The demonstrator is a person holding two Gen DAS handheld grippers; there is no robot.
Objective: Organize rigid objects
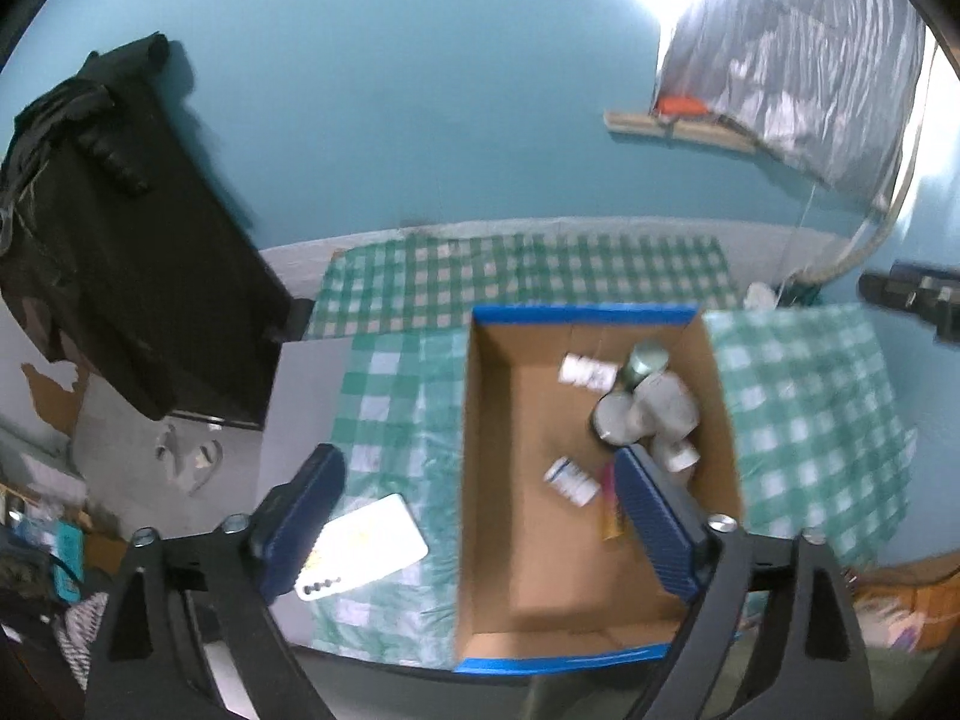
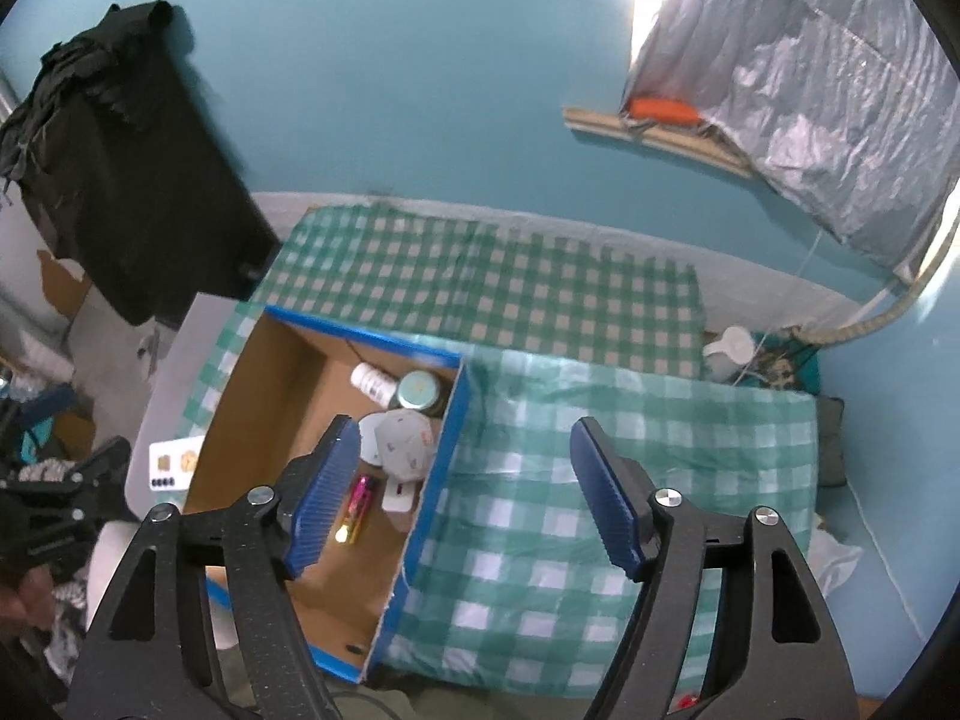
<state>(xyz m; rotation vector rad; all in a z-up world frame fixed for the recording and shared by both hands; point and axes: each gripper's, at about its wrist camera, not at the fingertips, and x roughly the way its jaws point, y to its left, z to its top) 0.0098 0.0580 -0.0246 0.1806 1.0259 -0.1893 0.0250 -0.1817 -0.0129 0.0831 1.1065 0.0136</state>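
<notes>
Cardboard box [image 1: 516, 540] on the checked cloth [image 1: 396, 420] holds bottles and a tin; left gripper [image 1: 480, 516] gapes empty above it, white card [image 1: 366, 546] next. Right-wrist view: right gripper [image 2: 465, 498] likewise wide, empty.

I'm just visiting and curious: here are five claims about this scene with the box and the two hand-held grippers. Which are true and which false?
1. The open cardboard box with blue-taped edges holds several items. True.
2. The left gripper is clamped on a bottle. False: its jaws stand apart with nothing between them.
3. A flat white card-like sheet lies outside the box on the green checked cloth. True.
4. The box is empty on its right side. False: the white containers and a jar with a pale round lid cluster there.
5. The right gripper holds the pink and gold tube. False: it is open and empty; the tube lies in the box.
</notes>
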